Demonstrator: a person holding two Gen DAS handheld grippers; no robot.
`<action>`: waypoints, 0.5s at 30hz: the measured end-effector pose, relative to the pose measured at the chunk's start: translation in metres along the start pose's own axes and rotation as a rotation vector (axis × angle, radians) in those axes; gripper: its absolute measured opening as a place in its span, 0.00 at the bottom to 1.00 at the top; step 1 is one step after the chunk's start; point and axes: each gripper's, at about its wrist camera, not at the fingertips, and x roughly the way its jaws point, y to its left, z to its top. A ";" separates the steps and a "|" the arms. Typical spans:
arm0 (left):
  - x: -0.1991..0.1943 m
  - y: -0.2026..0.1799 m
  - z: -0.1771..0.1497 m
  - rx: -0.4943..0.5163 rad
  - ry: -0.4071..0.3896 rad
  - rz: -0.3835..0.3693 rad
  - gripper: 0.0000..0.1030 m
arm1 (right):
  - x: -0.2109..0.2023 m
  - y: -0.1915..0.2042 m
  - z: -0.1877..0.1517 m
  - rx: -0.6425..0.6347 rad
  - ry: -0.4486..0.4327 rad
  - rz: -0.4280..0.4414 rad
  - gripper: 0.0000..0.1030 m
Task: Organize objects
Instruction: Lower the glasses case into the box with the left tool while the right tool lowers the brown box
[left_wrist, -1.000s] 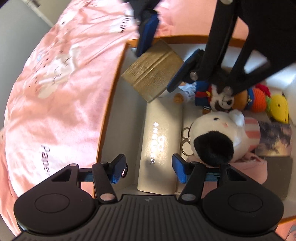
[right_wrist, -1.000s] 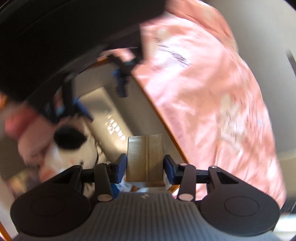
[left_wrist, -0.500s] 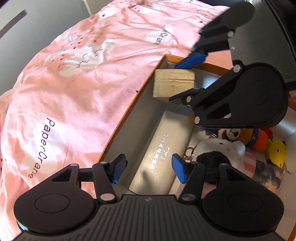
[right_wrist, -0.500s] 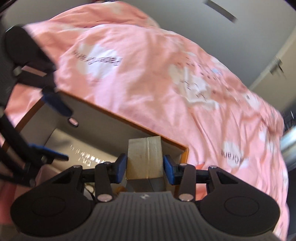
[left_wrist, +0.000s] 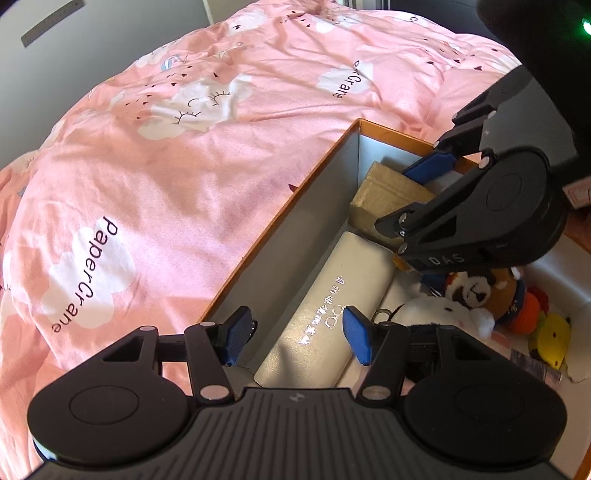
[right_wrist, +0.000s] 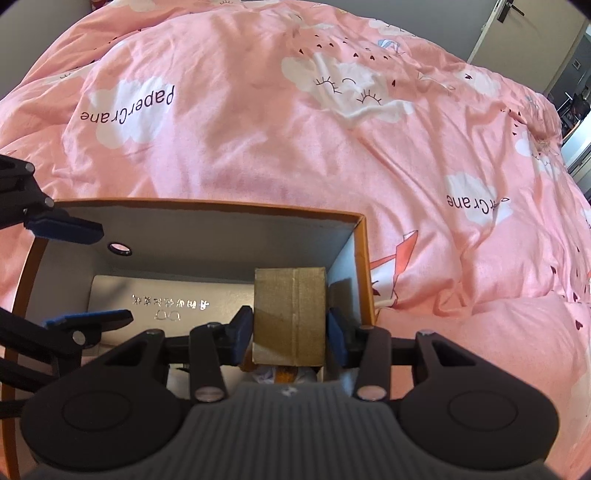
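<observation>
My right gripper (right_wrist: 290, 334) is shut on a small brown cardboard box (right_wrist: 290, 314) and holds it low inside the far corner of an orange-rimmed storage box (right_wrist: 207, 204). In the left wrist view the brown box (left_wrist: 384, 194) sits in that corner between the right gripper's blue pads (left_wrist: 428, 166). My left gripper (left_wrist: 297, 334) is open and empty, hovering over the near end of a long beige case (left_wrist: 332, 306) that lies along the storage box's (left_wrist: 258, 251) left wall.
Plush toys fill the storage box beside the beige case: a white and black one (left_wrist: 439, 310), a panda-faced one (left_wrist: 476, 291), an orange one (left_wrist: 528, 310) and a yellow one (left_wrist: 550, 336). The box rests on a pink bedspread (left_wrist: 166, 177) with cloud prints.
My right gripper has carried the brown box down into the far corner of the storage box. My left gripper has stayed open over the beige case.
</observation>
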 end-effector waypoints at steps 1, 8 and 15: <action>-0.001 0.000 0.000 -0.001 0.000 0.000 0.66 | -0.001 0.000 0.001 -0.007 -0.008 -0.006 0.45; 0.000 -0.002 -0.001 -0.004 0.007 0.016 0.66 | -0.007 0.001 -0.004 -0.064 -0.046 0.006 0.44; -0.003 -0.003 -0.001 -0.011 0.006 0.032 0.66 | 0.004 -0.002 -0.014 -0.065 -0.015 0.039 0.15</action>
